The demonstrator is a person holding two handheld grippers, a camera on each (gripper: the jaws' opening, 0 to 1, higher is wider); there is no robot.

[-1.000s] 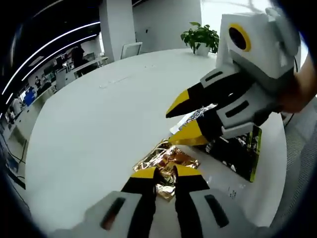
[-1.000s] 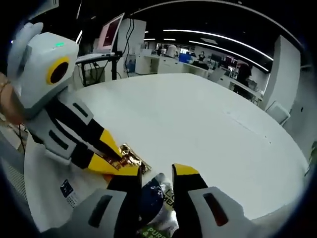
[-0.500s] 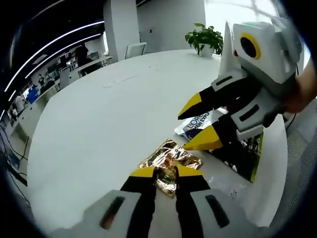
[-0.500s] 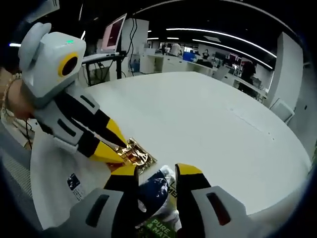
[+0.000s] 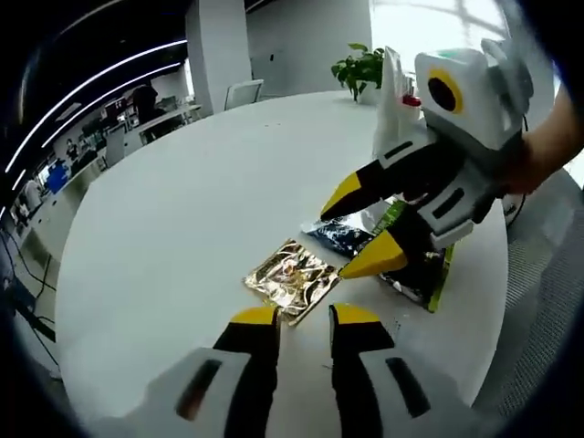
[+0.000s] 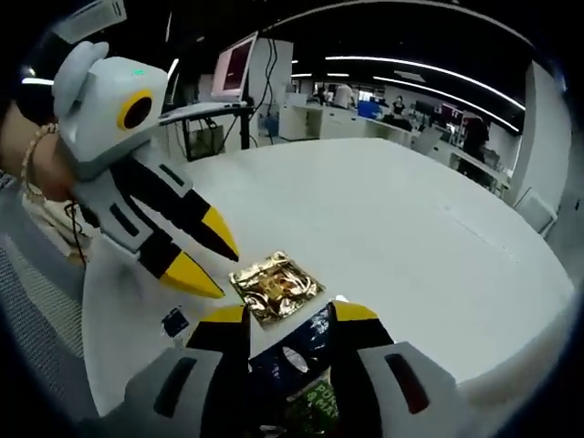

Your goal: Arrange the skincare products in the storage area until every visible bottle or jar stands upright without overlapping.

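In the left gripper view the left gripper (image 5: 304, 321) hangs just above the table with its 2 yellow-tipped jaws parted and nothing between them. Just beyond the tips a gold foil sachet (image 5: 291, 278) lies flat on the white table (image 5: 182, 219), free of either gripper. To its right sits a dark blue sachet (image 5: 342, 237), and behind that a black pack with a green edge (image 5: 422, 274), lying flat near the table's edge.

The right gripper (image 5: 351, 230) comes in from the right of that view, jaws spread — the blue sachet lies between the tips, but contact cannot be made out there. In the right gripper view the right gripper (image 6: 290, 319) has the dark blue sachet (image 6: 294, 347) lying between its 2 jaws, which look parted around it; whether they pinch it I cannot tell. The gold foil sachet (image 6: 274, 286) rests just ahead of the tips, and the left gripper (image 6: 212, 257) hovers beside it, jaws apart.

A potted plant (image 5: 360, 71) stands at the table's far side.
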